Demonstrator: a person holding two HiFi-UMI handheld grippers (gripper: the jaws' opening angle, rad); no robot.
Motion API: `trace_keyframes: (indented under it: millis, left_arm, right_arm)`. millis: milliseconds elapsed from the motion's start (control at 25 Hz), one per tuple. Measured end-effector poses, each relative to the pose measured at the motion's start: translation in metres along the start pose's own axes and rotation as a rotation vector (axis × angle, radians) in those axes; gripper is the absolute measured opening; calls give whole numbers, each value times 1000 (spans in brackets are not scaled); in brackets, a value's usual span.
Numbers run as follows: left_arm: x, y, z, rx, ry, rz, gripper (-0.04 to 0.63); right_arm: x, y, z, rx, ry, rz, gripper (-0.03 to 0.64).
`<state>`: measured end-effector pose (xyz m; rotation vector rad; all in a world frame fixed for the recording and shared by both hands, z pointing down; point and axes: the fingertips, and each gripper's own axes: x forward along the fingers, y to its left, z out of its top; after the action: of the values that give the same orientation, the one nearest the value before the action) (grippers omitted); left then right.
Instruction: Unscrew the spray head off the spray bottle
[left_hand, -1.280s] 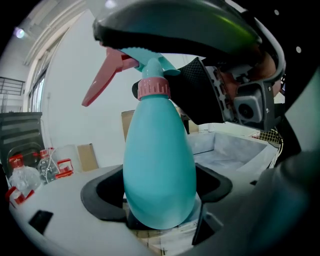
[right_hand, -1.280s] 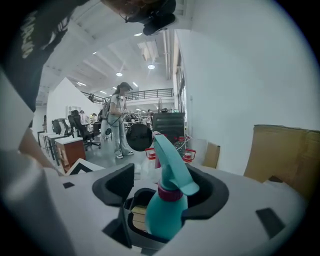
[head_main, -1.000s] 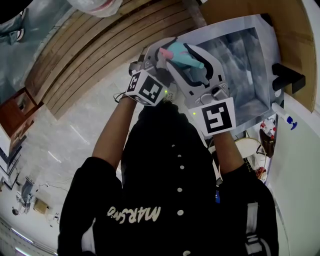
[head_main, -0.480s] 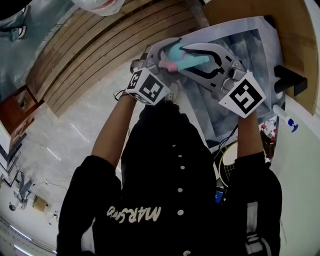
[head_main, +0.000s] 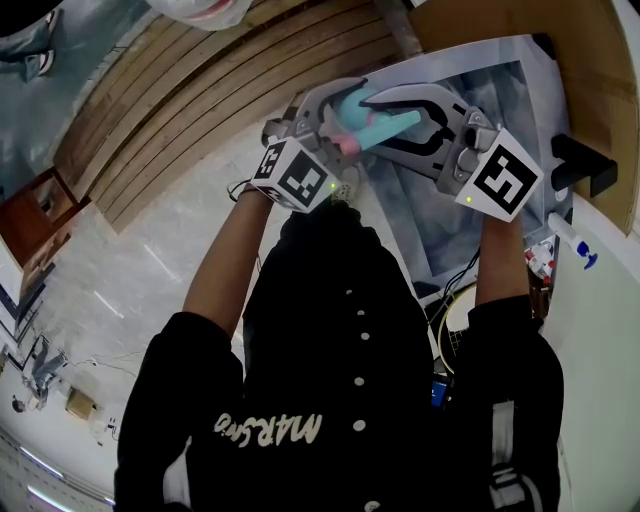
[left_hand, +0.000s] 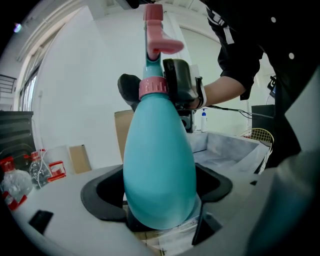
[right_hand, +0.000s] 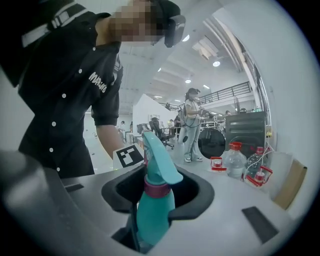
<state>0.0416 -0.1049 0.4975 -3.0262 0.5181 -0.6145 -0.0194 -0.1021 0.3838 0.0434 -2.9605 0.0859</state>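
Note:
The teal spray bottle (left_hand: 159, 170) is held in the air between both grippers (head_main: 385, 125). My left gripper (left_hand: 159, 200) is shut on its wide body, one pad on each side. The spray head (left_hand: 155, 35) with its pink trigger points away from the left camera. Just under it sits the pink collar (left_hand: 152, 87). My right gripper (right_hand: 157, 197) comes in from the right (head_main: 372, 122). Its black pads (left_hand: 177, 82) rest on either side of the collar (right_hand: 157, 189), below the spray head (right_hand: 159, 162).
Under the grippers stands a grey lined bin (head_main: 480, 90) on a wooden table. A small white spray bottle (head_main: 570, 235) and a black bracket (head_main: 580, 160) are at the right. Water bottles (right_hand: 234, 160) stand on a white table, and people (right_hand: 192, 125) stand far behind.
My right gripper has swung round to the right, its marker cube going from below the bottle to the right side, and its jaws have narrowed onto the neck. The left gripper has hardly moved.

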Motion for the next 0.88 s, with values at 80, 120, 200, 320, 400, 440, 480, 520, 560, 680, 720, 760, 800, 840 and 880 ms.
trace_keyframes:
  millis: [80,120,200,320,400,440,480,520,560,680,720,760,800,840,880]
  left_arm:
    - [0,1,0,0,1,-7,408]
    - [0,1,0,0,1,-8,408]
    - [0,1,0,-1,2,-9,408]
    - [1,0,0,2,3,-8,408]
    - [1,0,0,3,4,-7,408]
    - [1,0,0,3,5,-6,408]
    - [1,0,0,3,5,-6,408]
    - [1,0,0,3,5,-6,408]
    - [1,0,-1,2,7,-5,408]
    - [1,-1,-1,-1,7,-2,408]
    - [1,-1,0,-2,6,0,408]
    - [1,-1,0,-3,6,2,408]
    - [2,-1,0,-3,7,3,408]
    - [2,-1,0,-3,8,4,408]
    - [3,-1,0,-4,8,6,408]
  right_arm:
    - [0,-1,1,0,-12,14,160]
    - [0,-1,2,2,-19,17,160]
    - [1,-2,3,10,-25,8,161]
    - [0,-5,1,26,-16,-37,175]
    - [-1,-7,0,41,-16,-74,196]
    - [-2,-8,0,47,-18,-91,198]
    - [-3,-8,1,51,-21,-107,200]
    - [-5,-8,1,55,-23,-121,206]
    - [-6,-8,1,57,-28,-136,207]
    - [-9,-9,3,66,-45,-184,209]
    - [-10,-9,2,67,-48,-199,207]
    - [-11,-9,2,68,-49,-213,207]
    - [-13,-9,1,71,-51,-230,207]
    - [-15,-9,0,76,-56,-251,208]
    - [-17,-9,-1,81,-63,-275,209]
